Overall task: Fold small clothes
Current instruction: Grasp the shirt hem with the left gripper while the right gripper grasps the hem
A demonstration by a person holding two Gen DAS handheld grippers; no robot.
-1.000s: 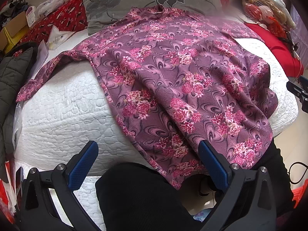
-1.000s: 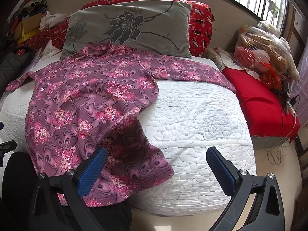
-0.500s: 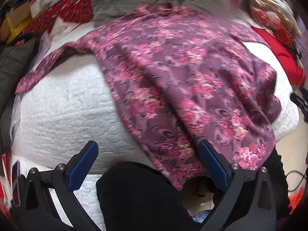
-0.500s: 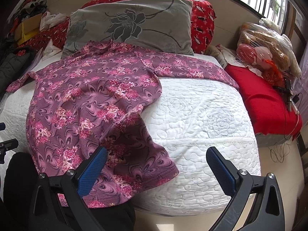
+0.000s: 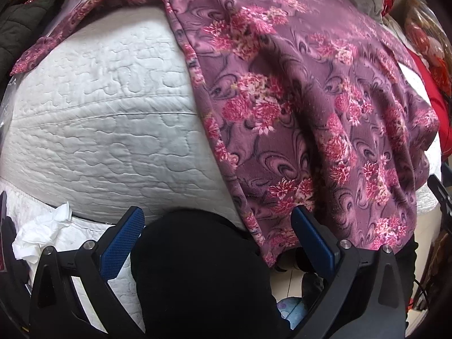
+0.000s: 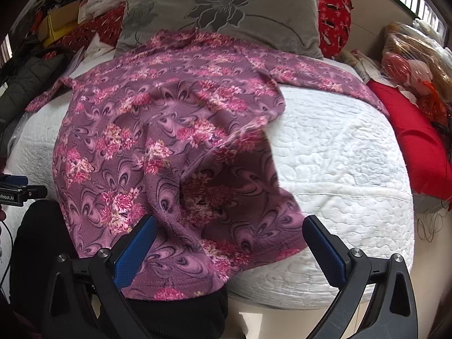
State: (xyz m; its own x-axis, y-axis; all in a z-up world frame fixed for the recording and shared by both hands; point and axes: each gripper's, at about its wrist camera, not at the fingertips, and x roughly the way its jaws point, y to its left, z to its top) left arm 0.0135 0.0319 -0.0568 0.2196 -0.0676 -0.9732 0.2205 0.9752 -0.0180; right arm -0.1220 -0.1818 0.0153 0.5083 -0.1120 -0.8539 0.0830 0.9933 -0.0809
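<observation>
Purple floral top [image 6: 158,130] lies spread on the white quilted bed [image 6: 339,152], collar end up against the grey pillow [image 6: 226,8], hem end draped over the near edge of the bed. One sleeve runs out along the bed toward the red cushion [image 6: 418,141], the other toward the dark jacket [image 6: 25,82]. Fabric is rumpled in the lower middle, with a raised fold and a shadowed pocket.

Right claw [image 6: 228,243] is spread wide, gripping nothing. Its blue pads sit either side of the hem: one pad [image 6: 135,251] overlaps the cloth in the picture, the other sits over bare quilt. Contact with the cloth cannot be told.

Left claw [image 5: 217,243] also spread wide, nothing between the pads. In the left wrist view the top [image 5: 310,113] covers the right half of the bed [image 5: 99,130] and hangs over the edge. One pad [image 5: 313,243] sits just at the lower hem, the other over the quilt edge. Person's black-clad leg [image 5: 203,276] fills the gap between the pads, below the bed edge.

Crumpled white tissue [image 5: 42,231] lies at the bed's lower left edge. The left claw shows at the far left edge of the right wrist view [image 6: 17,189], beside the top's side edge. Bagged items [image 6: 415,65] sit behind the red cushion.
</observation>
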